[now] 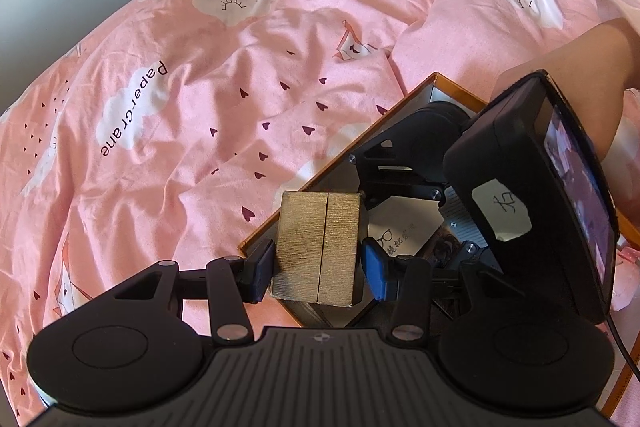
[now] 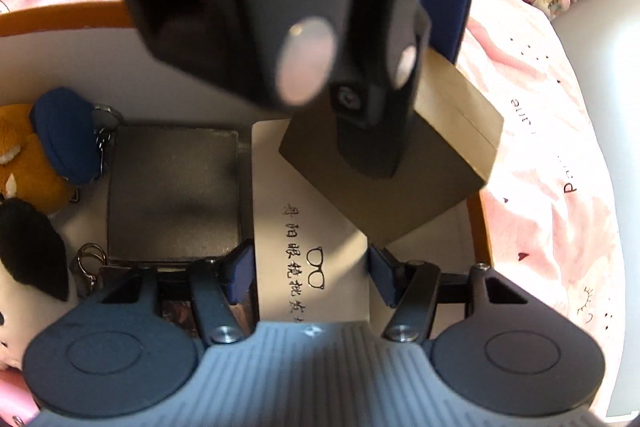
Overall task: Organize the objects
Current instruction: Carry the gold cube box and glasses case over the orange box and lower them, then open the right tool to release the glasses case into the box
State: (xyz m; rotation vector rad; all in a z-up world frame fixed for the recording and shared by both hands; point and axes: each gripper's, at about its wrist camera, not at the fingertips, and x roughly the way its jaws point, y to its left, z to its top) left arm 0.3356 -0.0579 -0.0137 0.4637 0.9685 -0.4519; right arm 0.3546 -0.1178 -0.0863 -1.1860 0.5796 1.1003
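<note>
**A:** What's in front of you?

**B:** Biggest thing is the bed (image 1: 200, 75) under its pink duvet. On it sits the orange-rimmed storage box (image 1: 400, 103), open at the top, and everything I'm working with is in or over that box.

**A:** And the hands?

**B:** My left gripper (image 1: 318, 269) has its fingers pinching the gold box (image 1: 318, 247) by two opposite sides, holding it over the storage box's near corner, partly above the rim. My right gripper (image 2: 308, 273) is down inside the storage box, its fingers on either side of a white glasses card (image 2: 308, 227); they look to be holding it by the edges, though I can't see the contact cleanly.

**A:** What else is inside?

**B:** Beside the card, a dark flat case (image 2: 174, 195), and past that, plush keychain toys (image 2: 36, 155) against the wall.

**A:** Which step is this?

**B:** I judge I'm putting the gold box away. Next, I need to bring it fully inside the rim and find a bare spot. The card lies right beneath it, so the right hand likely has to clear room first.
</note>
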